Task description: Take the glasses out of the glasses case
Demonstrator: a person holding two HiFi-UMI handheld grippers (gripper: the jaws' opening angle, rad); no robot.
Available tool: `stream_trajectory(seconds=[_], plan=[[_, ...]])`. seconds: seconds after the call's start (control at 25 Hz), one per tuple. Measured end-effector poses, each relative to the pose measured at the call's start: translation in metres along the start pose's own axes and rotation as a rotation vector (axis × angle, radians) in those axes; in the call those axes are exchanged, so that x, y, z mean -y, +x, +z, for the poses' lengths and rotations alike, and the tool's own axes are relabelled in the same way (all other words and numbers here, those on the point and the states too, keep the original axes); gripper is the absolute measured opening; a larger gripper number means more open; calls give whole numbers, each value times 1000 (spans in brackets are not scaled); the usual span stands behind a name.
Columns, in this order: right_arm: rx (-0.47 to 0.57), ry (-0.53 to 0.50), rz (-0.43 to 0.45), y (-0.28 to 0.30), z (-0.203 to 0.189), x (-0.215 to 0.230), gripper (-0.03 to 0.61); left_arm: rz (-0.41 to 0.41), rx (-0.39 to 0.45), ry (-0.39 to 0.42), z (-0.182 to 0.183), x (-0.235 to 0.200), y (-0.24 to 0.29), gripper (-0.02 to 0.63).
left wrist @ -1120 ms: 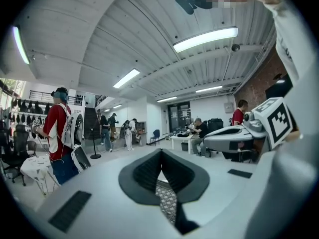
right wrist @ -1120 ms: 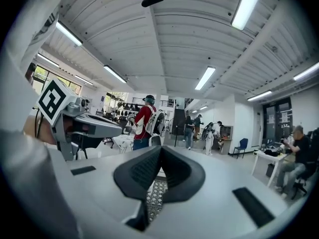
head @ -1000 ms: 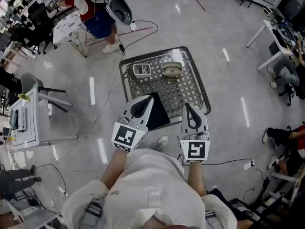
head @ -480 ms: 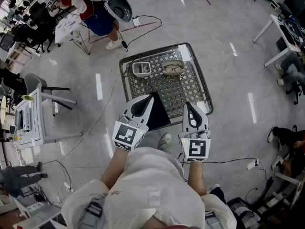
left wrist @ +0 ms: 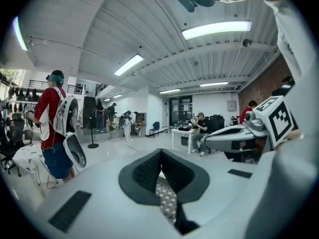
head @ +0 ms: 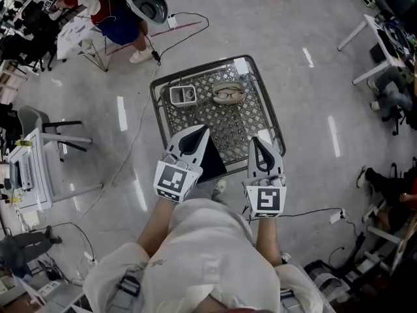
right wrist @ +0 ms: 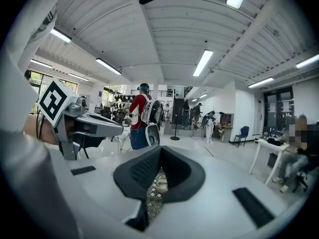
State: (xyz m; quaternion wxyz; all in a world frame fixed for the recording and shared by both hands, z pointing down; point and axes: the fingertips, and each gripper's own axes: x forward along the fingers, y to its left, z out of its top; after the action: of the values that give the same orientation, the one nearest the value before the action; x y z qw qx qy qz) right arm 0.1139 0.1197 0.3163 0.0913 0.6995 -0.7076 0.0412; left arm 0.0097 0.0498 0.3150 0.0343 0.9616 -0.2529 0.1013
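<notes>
My left gripper and right gripper — both pressed together, empty — hover over the table's near edge; the glasses case lies at the far edge.

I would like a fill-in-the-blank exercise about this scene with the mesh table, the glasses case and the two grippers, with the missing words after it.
1. The glasses lie ___ the open glasses case.
2. In the head view, the glasses case stands to the ___ of the small rectangular container.
3. The fingers of the left gripper and of the right gripper are ___, with nothing held between them.

Missing words: inside; right; shut
</notes>
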Motion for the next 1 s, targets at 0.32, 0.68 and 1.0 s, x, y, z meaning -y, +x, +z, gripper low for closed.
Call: stream_trajectory(seconds=[0.32,0.68,1.0], plan=[[-60,-63,17,63,3,-12,5,-32,2,-69,-20,-48,28,12],[-133,-121,-8,103,-15,-11,5,-82,-20,-114,-49,-78,51,12],[-176,-150,15,131,-36,-6,6,-72,-42,-139,-65,-93,65,12]])
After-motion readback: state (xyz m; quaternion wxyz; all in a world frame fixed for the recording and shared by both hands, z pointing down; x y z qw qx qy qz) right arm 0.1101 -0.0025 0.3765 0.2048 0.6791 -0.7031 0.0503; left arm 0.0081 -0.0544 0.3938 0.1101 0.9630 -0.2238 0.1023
